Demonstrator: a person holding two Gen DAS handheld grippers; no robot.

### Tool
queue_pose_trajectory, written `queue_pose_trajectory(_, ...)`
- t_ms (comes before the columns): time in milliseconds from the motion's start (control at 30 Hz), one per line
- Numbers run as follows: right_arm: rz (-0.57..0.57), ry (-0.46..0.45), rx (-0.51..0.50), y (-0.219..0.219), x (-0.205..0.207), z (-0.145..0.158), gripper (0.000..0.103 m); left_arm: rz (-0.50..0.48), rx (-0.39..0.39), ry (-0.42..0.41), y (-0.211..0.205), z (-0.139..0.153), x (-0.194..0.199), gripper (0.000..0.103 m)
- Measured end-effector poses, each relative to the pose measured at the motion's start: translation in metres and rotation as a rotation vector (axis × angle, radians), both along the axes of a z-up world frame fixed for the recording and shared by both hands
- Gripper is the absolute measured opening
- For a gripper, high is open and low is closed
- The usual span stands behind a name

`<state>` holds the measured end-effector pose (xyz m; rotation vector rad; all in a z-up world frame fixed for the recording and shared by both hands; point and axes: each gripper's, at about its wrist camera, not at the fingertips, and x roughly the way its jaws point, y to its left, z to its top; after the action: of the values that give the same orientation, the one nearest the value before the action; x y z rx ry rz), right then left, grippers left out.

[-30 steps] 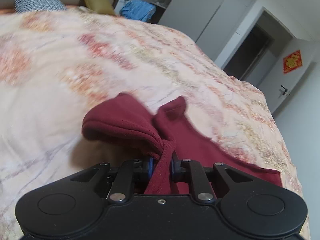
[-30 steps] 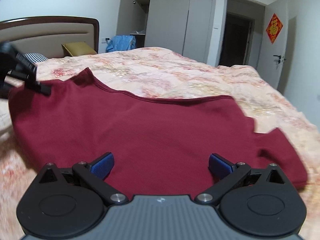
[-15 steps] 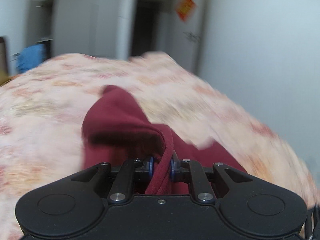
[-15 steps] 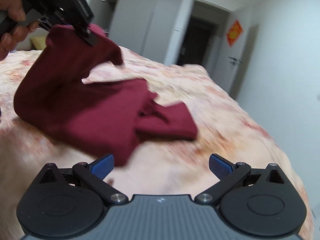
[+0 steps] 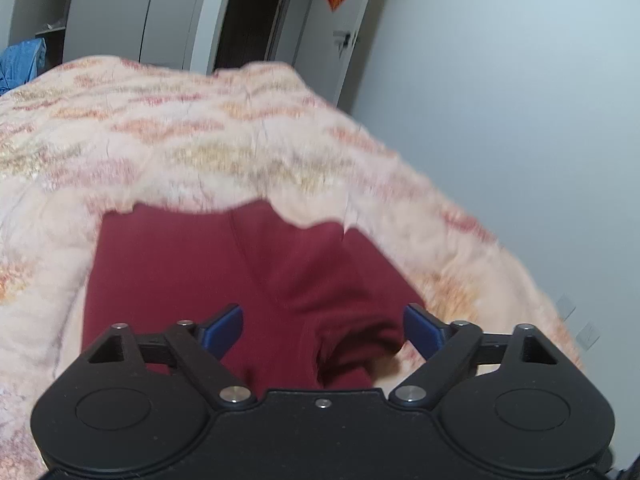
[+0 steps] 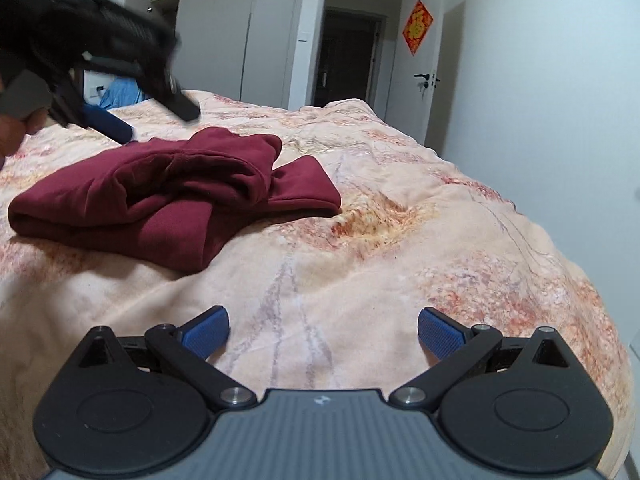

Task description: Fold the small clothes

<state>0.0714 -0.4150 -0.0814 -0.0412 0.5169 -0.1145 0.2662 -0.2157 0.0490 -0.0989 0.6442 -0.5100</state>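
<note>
A dark red garment point(image 6: 168, 192) lies loosely folded in a bunched heap on the floral bedspread point(image 6: 400, 240). In the left wrist view the garment point(image 5: 224, 272) lies directly under and ahead of my left gripper point(image 5: 322, 326), which is open and empty just above it. The left gripper also shows in the right wrist view point(image 6: 120, 68), hovering above the garment's far side. My right gripper point(image 6: 322, 330) is open and empty, over bare bedspread to the right front of the garment.
The bed's right edge drops off beside a white wall point(image 6: 540, 80). A dark doorway point(image 6: 348, 56) and a door with a red ornament point(image 6: 418, 26) stand beyond the bed's far end. Wardrobe doors point(image 6: 240, 40) and a blue cloth point(image 6: 120, 94) are at the back left.
My left gripper carried a corner of the garment over, folding it onto itself, then opened and let go. My right gripper pulled back off the garment, staying open.
</note>
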Motion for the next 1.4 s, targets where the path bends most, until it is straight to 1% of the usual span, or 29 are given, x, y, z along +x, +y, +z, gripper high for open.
queue_pose_trajectory(67,-0.004,-0.01,0.014,0.0,0.0,0.003,0.103,0.027,0.002,-0.023,0.005,0.009,-0.003,0.101)
queue_pose_trajectory(100,-0.004,-0.019,0.02,0.0,0.0,0.005,0.103,0.054,0.01,-0.039,0.009,0.014,-0.005,0.102)
queue_pose_trajectory(200,0.007,-0.051,0.035,0.0,0.001,0.014,0.103,0.14,0.05,-0.08,0.023,0.028,-0.007,0.102)
queue_pose_trajectory(267,0.013,-0.067,0.044,0.0,0.002,0.02,0.103,0.204,0.057,-0.094,0.037,0.037,-0.006,0.102)
queue_pose_trajectory(367,0.021,-0.074,0.068,0.0,0.009,0.027,0.103,0.279,0.071,-0.104,0.062,0.049,-0.005,0.102)
queue_pose_trajectory(467,0.034,-0.076,0.1,0.001,0.015,0.031,0.103,0.35,0.117,-0.11,0.087,0.057,-0.006,0.102)
queue_pose_trajectory(533,0.046,-0.075,0.128,0.003,0.019,0.034,0.103,0.393,0.148,-0.109,0.103,0.058,-0.008,0.102)
queue_pose_trajectory(600,0.063,-0.073,0.166,0.003,0.025,0.036,0.103,0.424,0.154,-0.085,0.118,0.05,-0.009,0.102)
queue_pose_trajectory(733,0.129,-0.077,0.27,-0.002,0.044,0.043,0.103,0.429,0.124,0.028,0.135,0.013,-0.005,0.102)
queue_pose_trajectory(800,0.157,-0.081,0.299,-0.005,0.06,0.05,0.103,0.432,0.108,0.07,0.136,-0.006,-0.002,0.102)
queue_pose_trajectory(900,0.204,-0.088,0.344,-0.011,0.086,0.057,0.103,0.428,0.087,0.111,0.131,-0.029,0.0,0.102)
queue_pose_trajectory(967,0.224,-0.077,0.372,-0.014,0.105,0.058,0.103,0.414,0.068,0.138,0.128,-0.04,0.0,0.102)
queue_pose_trajectory(1033,0.226,-0.047,0.41,-0.017,0.123,0.055,0.102,0.396,0.059,0.164,0.125,-0.049,0.002,0.102)
queue_pose_trajectory(1100,0.237,-0.021,0.451,-0.019,0.137,0.048,0.098,0.388,0.055,0.176,0.122,-0.056,0.004,0.102)
queue_pose_trajectory(1133,0.236,-0.004,0.465,-0.019,0.143,0.044,0.094,0.386,0.053,0.18,0.121,-0.058,0.004,0.102)
queue_pose_trajectory(1200,0.227,0.018,0.484,-0.02,0.151,0.037,0.092,0.389,0.046,0.19,0.122,-0.062,0.005,0.102)
queue_pose_trajectory(1233,0.221,0.026,0.495,-0.02,0.154,0.033,0.088,0.391,0.041,0.197,0.122,-0.064,0.006,0.102)
queue_pose_trajectory(1267,0.212,0.031,0.51,-0.021,0.156,0.03,0.084,0.392,0.035,0.202,0.122,-0.065,0.006,0.102)
queue_pose_trajectory(1300,0.205,0.032,0.532,-0.022,0.157,0.028,0.082,0.394,0.031,0.205,0.122,-0.066,0.006,0.102)
queue_pose_trajectory(1400,0.18,0.027,0.584,-0.026,0.16,0.022,0.072,0.394,0.034,0.204,0.12,-0.068,0.007,0.102)
